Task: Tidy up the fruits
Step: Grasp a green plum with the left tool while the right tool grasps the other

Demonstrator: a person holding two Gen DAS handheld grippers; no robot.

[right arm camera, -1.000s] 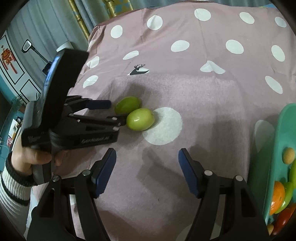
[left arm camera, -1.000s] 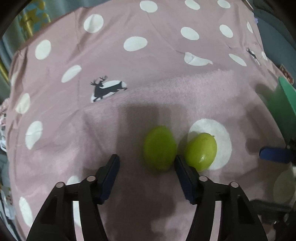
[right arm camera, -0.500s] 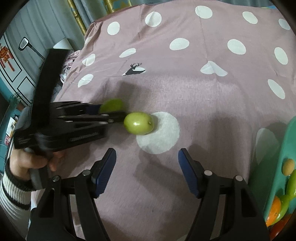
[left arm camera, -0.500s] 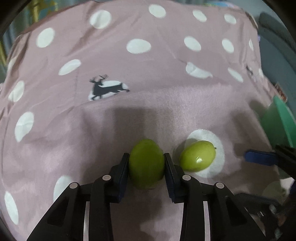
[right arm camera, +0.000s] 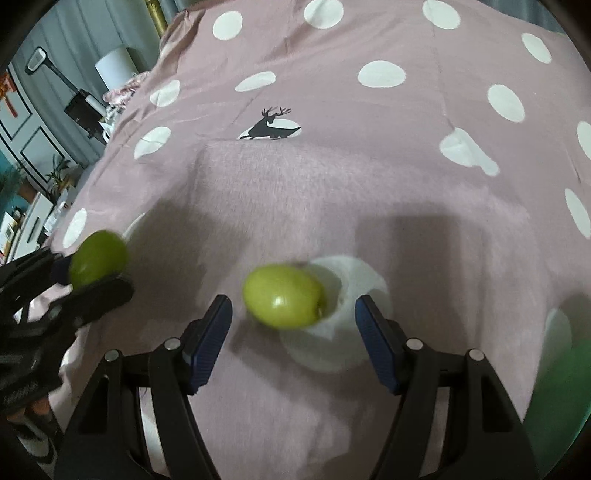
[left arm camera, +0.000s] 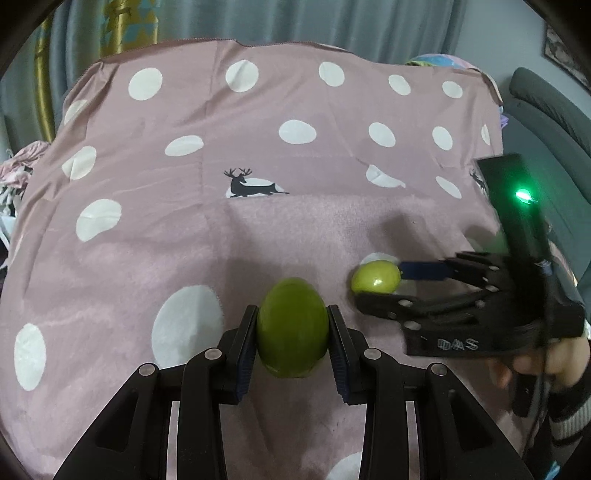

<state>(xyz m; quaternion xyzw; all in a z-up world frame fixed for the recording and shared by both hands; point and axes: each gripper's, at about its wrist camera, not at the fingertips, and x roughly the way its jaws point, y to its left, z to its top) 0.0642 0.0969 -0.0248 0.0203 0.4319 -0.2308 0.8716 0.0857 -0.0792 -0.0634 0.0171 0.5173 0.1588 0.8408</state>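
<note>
My left gripper is shut on a green oval fruit and holds it above the pink dotted cloth. The held fruit also shows in the right wrist view at the far left, lifted. A second green fruit lies on the cloth, on a white dot. My right gripper is open, its fingers on either side of this fruit without touching it. This fruit also shows in the left wrist view, with the right gripper around it.
A green tray edge shows blurred at the lower right of the right wrist view. A grey chair stands beyond the cloth's right edge. Curtains hang behind the table.
My left gripper closed on the left fruit and lifted it off the cloth. My right gripper moved forward so its open fingers now straddle the second fruit.
</note>
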